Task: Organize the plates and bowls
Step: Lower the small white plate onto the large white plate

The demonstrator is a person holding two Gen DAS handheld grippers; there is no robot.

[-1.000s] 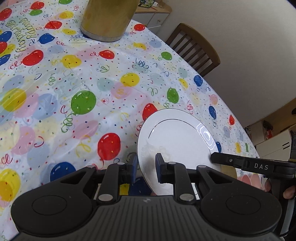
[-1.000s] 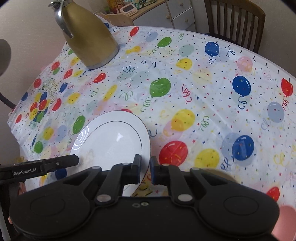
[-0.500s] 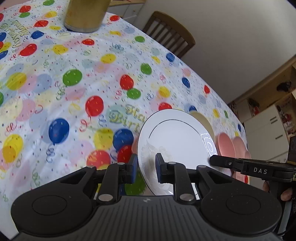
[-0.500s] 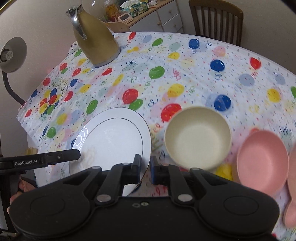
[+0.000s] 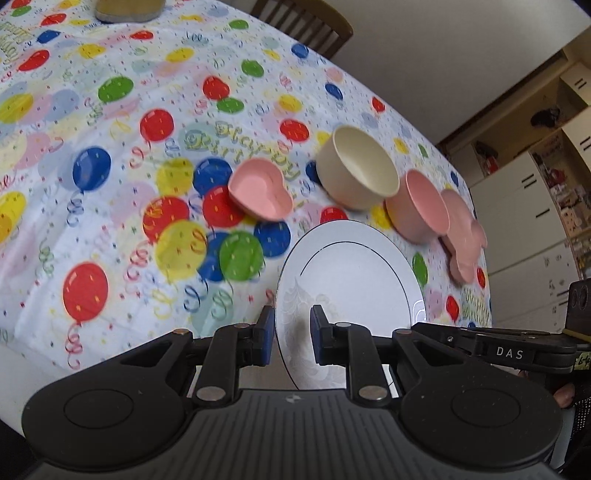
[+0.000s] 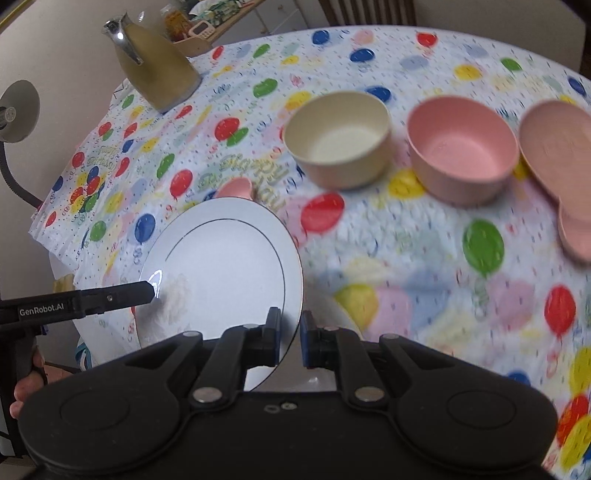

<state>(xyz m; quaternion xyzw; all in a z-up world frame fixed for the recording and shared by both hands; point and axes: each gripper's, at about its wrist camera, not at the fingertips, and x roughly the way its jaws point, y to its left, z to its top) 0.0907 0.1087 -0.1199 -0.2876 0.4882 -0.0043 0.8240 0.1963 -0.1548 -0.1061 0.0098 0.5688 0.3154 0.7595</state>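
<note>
Carrying: white plate [image 5: 354, 280] between both tongs
Left tongs [image 5: 292, 332]: clamped on its 7 o'clock rim
Right tongs [image 6: 290, 336]: clamped on its 5 o'clock rim
Bowls [image 6: 338, 138]: 1 o'clock of plate

Wooden chair [image 5: 306, 22], white cabinets [image 5: 524, 206]

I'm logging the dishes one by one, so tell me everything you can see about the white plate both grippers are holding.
The white plate is round, glossy and looks ceramic, with a thin dark ring inside the rim and a faint pale leaf-like pattern on one side. It looks clean and unbroken. It is held up above the balloon tablecloth, tilted, nearer than the bowls. The left gripper pinches one edge and the right gripper pinches the opposite edge, each with a finger on either face. Nothing else visibly touches it.
</note>
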